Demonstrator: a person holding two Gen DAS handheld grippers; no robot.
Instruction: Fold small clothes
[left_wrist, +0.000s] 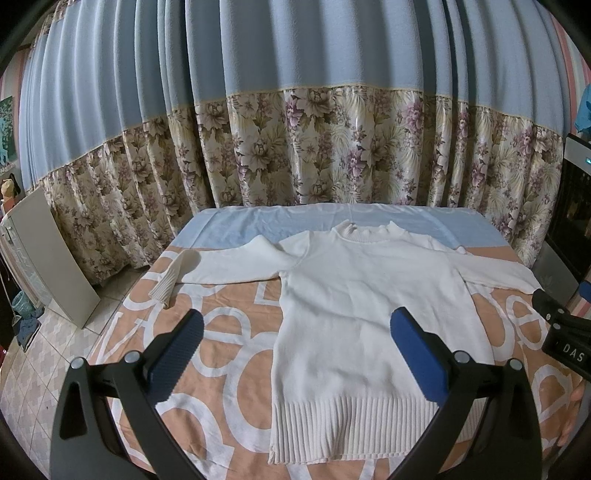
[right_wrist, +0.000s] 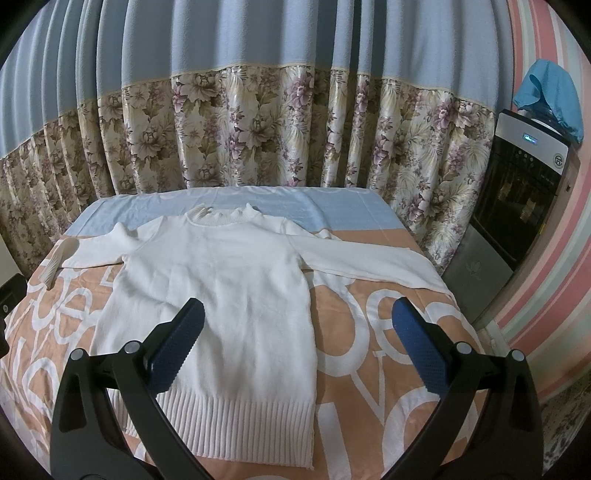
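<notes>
A small white knit sweater (left_wrist: 354, 295) lies flat and face up on the table, collar at the far end, ribbed hem nearest me, both sleeves spread sideways. My left gripper (left_wrist: 295, 325) hovers open above the sweater's lower left side, nothing between its blue pads. In the right wrist view the same sweater (right_wrist: 221, 280) fills the table's left half. My right gripper (right_wrist: 299, 321) hangs open above its right edge, holding nothing. The left sleeve's ribbed cuff (left_wrist: 164, 284) is bent toward me. The right gripper's black body (left_wrist: 561, 332) shows at the left view's right edge.
The table wears an orange cloth (left_wrist: 221, 369) with white letters and a pale blue band (right_wrist: 332, 210) at the far end. A blue and floral curtain (left_wrist: 295, 147) hangs right behind it. A water dispenser (right_wrist: 517, 199) stands to the right, a white board (left_wrist: 48, 258) leans at the left.
</notes>
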